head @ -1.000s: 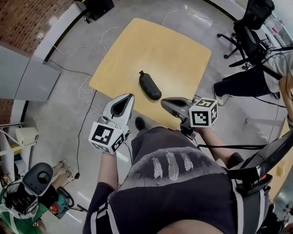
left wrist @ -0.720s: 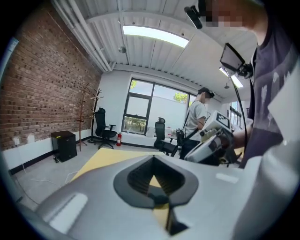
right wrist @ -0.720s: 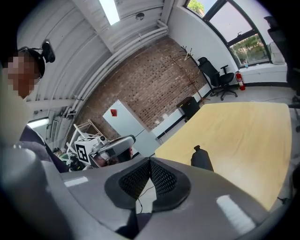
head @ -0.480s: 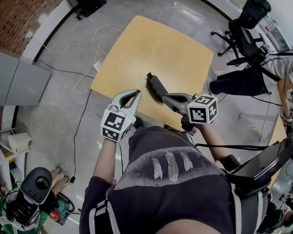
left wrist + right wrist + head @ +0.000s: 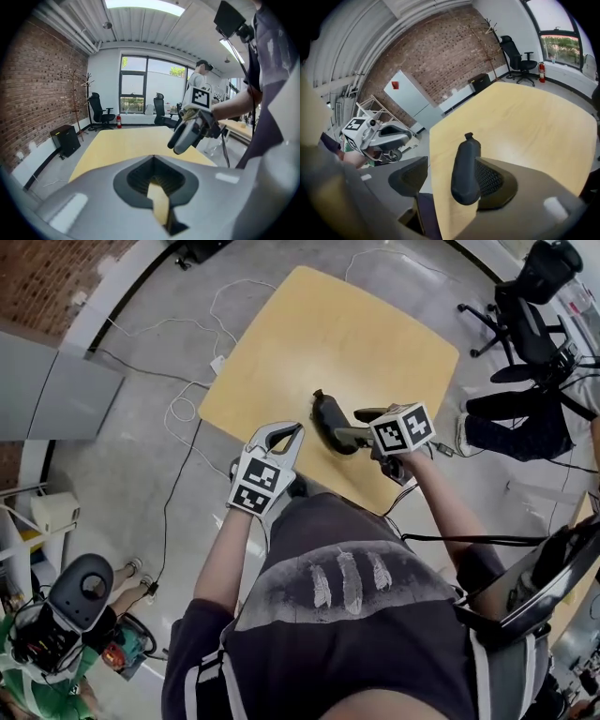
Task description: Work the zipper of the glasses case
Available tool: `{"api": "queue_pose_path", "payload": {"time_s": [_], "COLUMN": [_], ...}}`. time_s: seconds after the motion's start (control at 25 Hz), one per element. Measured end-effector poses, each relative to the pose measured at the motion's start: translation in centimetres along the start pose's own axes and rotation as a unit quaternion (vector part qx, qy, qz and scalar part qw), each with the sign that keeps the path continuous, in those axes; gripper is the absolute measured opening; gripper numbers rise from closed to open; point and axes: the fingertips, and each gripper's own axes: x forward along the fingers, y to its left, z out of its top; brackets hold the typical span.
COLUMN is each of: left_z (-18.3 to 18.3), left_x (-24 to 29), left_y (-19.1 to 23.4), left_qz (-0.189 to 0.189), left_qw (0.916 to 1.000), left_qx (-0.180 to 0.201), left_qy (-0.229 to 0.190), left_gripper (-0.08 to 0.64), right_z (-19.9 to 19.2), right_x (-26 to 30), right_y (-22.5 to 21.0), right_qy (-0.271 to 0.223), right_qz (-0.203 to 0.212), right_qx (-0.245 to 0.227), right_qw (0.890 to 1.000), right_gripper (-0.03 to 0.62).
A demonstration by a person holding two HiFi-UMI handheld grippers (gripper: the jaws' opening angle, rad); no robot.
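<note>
The dark, oblong glasses case (image 5: pixel 325 418) lies near the front edge of the tan table (image 5: pixel 309 324). My right gripper (image 5: pixel 351 427) reaches it from the right, and its jaws are opening. In the right gripper view the case (image 5: pixel 466 164) lies between the two jaws: the right pad (image 5: pixel 490 180) is close beside it and the left pad (image 5: pixel 412 176) stands well apart. A small nub shows at the case's far end. My left gripper (image 5: pixel 296 428) hovers shut over the table's front edge, left of the case, with nothing in it (image 5: pixel 153 158).
Office chairs (image 5: pixel 534 296) and a person's legs (image 5: pixel 511 423) are at the right of the table. Cables (image 5: pixel 187 399) trail on the floor at the left. A black box (image 5: pixel 63 139) stands by the brick wall. Another person stands at the lower left (image 5: pixel 56 634).
Both grippers have moved forward to the table's front edge. The right gripper has come up to the case and its jaws have opened around it. The left gripper stays shut.
</note>
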Motion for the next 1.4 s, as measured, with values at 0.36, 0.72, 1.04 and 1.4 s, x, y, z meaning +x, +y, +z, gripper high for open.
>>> {"api": "queue_pose_path", "payload": {"time_s": [0.36,0.72,1.04,1.4], "left_z": [-2.5,-6.8,-9.7,-7.5], "left_x": [2.9,6.2,7.4,5.5], "left_y": [1.4,2.4,1.6,1.6], "left_qz": [0.03,-0.019,-0.08,-0.082], "left_qw": [0.9969,0.9884,0.9799,0.9833], "left_qx": [0.036,0.073,0.073,0.099], "left_qy": [0.063,0.132,0.167,0.129], "left_gripper": [0.0,0.0,0.261,0.254], "right_z": [-2.1,-3.7,-4.3,-1.2], "right_x": [5.6,8.6,7.5,3.3], "right_y": [-3.5,-2.5,-2.0,2.0], "right_qy": [0.079,0.09,0.087,0.023], "right_qz": [0.019,0.046,0.087,0.182], "right_qx": [0.021,0.029,0.03,0.067], "right_qw": [0.996,0.994,0.992,0.981], "right_gripper": [0.347,0.29,0.267,0.264]}}
